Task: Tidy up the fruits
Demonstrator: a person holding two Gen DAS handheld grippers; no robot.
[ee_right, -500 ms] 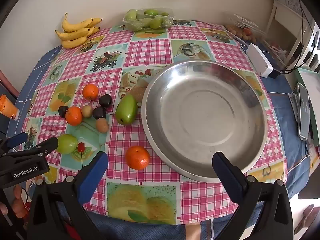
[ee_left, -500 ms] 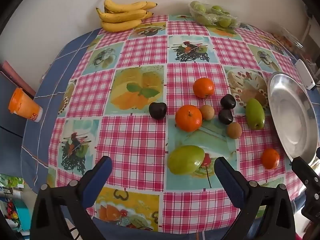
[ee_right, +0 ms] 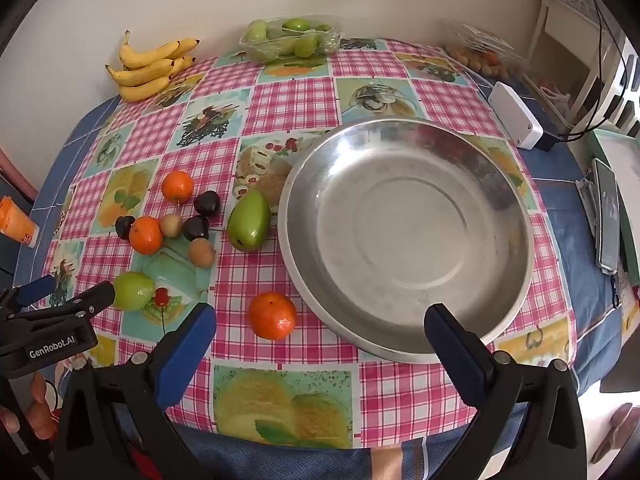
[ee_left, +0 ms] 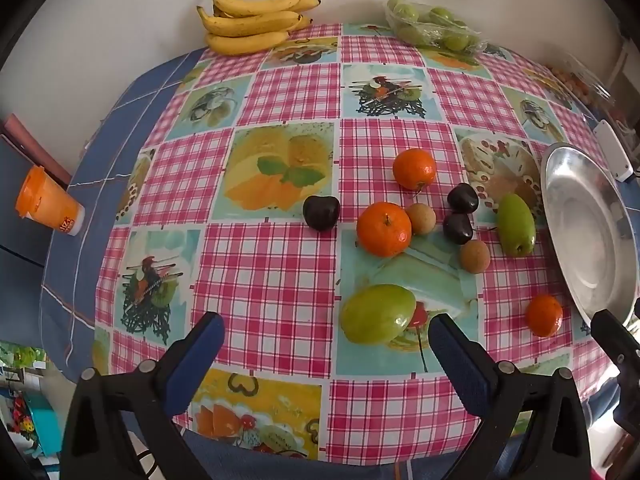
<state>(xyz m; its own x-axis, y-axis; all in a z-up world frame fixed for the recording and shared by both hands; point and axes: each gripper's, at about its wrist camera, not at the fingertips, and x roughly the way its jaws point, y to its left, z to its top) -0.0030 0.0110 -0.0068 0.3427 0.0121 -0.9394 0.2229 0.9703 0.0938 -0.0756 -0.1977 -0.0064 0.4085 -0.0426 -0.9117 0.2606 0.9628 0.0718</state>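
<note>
Nothing has shifted since half a second ago: both grippers hang as before, tilted steeply down over the table (ee_right: 288, 92), jaws wide and empty. Just beyond the left gripper (ee_left: 326, 334), toward its right finger, a green mango (ee_left: 378, 314) lies with its long axis left-right. Beyond the right gripper (ee_right: 320, 326), a tangerine (ee_right: 272, 315) sits left, just beside the empty steel bowl (ee_right: 406, 236).

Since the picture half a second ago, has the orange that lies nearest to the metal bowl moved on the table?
No. The orange sits on the same checked patch of tablecloth, just off the metal bowl rim, as before, and neither open gripper touches it.
</note>
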